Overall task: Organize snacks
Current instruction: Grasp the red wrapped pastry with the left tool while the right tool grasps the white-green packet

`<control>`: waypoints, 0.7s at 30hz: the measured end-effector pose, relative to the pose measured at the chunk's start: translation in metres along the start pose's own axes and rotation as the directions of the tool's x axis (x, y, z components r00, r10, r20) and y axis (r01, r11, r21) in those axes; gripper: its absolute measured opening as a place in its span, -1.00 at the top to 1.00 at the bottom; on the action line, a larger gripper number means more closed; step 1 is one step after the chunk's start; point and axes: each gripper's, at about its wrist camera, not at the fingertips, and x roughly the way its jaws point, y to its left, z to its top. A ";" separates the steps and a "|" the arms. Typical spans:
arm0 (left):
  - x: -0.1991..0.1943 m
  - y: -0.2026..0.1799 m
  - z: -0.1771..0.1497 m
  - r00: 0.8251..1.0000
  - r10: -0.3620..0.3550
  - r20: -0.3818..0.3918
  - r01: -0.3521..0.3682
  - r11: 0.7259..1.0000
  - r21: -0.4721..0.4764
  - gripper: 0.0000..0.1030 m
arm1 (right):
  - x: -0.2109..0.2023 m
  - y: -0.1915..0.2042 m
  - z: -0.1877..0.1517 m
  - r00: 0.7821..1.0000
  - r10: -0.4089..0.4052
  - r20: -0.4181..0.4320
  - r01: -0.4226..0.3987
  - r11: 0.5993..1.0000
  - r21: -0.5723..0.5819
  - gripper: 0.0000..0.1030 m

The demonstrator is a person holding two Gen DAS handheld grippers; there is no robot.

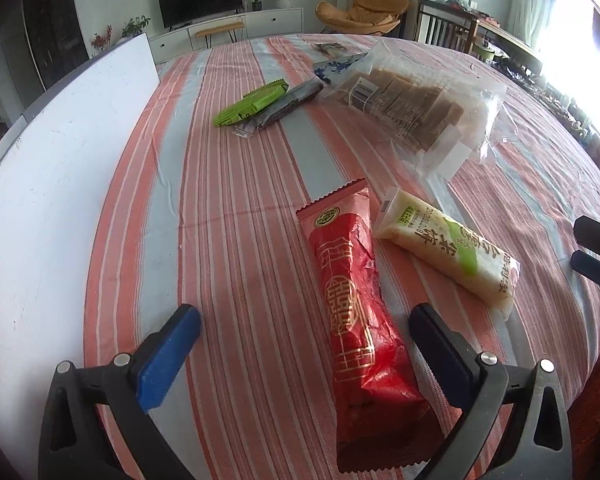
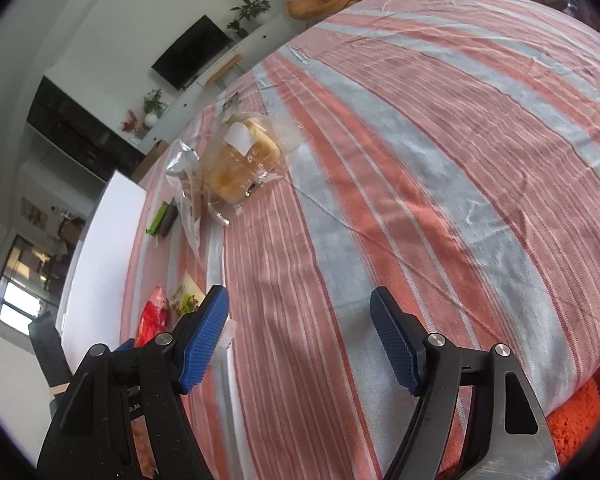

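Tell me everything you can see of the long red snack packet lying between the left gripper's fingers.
The long red foil snack packet is glossy and crinkled, printed with gold lattice patterns and a round green-and-gold emblem near its far end. Both ends have zigzag-cut seals. It lies flat and sealed on the striped tablecloth, lengthwise between the open left gripper fingers, neither pad touching it. The white-and-green packet lies close beside it; whether they touch is unclear.

On the white and green snack packet [image 1: 448, 250] in front of me I can make out a printed date code that looks like 20251208, beside large Chinese characters I cannot read with certainty. My red packet [image 1: 360, 300] carries gold ornamental characters and a round green emblem, its lettering too small. The clear biscuit bag [image 1: 404, 100] shows a barcode label, digits illegible.
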 end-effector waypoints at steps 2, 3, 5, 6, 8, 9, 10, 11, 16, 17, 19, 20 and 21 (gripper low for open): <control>-0.001 0.000 -0.001 1.000 0.000 0.011 0.000 1.000 0.001 -1.00 | 0.000 -0.001 0.000 1.000 0.000 0.000 0.000 1.000 0.000 -0.48; -0.001 -0.001 -0.002 1.000 0.000 0.015 0.000 1.000 0.000 -1.00 | 0.000 -0.001 0.001 1.000 0.000 0.000 0.000 1.000 0.000 -0.48; -0.002 -0.001 -0.003 1.000 0.002 0.026 -0.002 1.000 -0.001 -1.00 | 0.000 -0.001 0.000 1.000 0.001 0.000 -0.001 1.000 0.000 -0.48; -0.002 -0.001 -0.004 1.000 0.002 0.030 -0.002 1.000 -0.002 -1.00 | 0.000 -0.002 0.001 1.000 0.002 -0.001 -0.002 1.000 0.000 -0.48; -0.003 -0.001 -0.005 0.999 0.003 0.035 -0.003 1.000 -0.004 -1.00 | 0.000 -0.002 0.000 1.000 0.002 0.000 -0.002 1.000 0.001 -0.48; -0.003 -0.001 -0.005 0.999 0.003 0.036 -0.003 1.000 -0.004 -1.00 | 0.000 -0.002 0.001 1.000 0.002 0.000 -0.002 1.000 0.001 -0.48; -0.003 -0.001 -0.005 0.999 0.003 0.037 -0.003 1.000 -0.004 -1.00 | 0.000 -0.002 0.000 1.000 0.002 0.000 -0.002 1.000 0.000 -0.49; -0.003 -0.002 -0.005 0.999 0.003 0.038 -0.003 1.000 -0.004 -1.00 | 0.000 -0.002 0.000 1.000 0.002 0.000 -0.002 1.000 0.000 -0.49; -0.003 -0.002 -0.005 0.999 0.004 0.039 -0.003 1.000 -0.005 -1.00 | 0.000 -0.002 0.000 1.000 0.003 0.001 -0.003 1.000 0.001 -0.49; -0.003 -0.002 -0.005 0.999 0.004 0.039 -0.003 1.000 -0.005 -1.00 | 0.000 -0.002 0.000 1.000 0.003 0.001 -0.003 1.000 0.002 -0.49; -0.003 -0.002 -0.005 0.999 0.003 0.039 -0.003 1.000 -0.005 -1.00 | -0.001 -0.003 0.000 1.000 0.005 0.001 -0.005 1.000 0.003 -0.49; -0.003 -0.001 -0.005 0.999 0.003 0.039 -0.003 1.000 -0.005 -1.00 | -0.001 -0.004 0.001 1.000 0.006 0.001 -0.006 1.000 0.003 -0.49; -0.003 -0.001 -0.005 0.999 0.003 0.039 -0.003 1.000 -0.005 -1.00 | -0.001 -0.004 0.001 1.000 0.006 0.001 -0.006 1.000 0.003 -0.49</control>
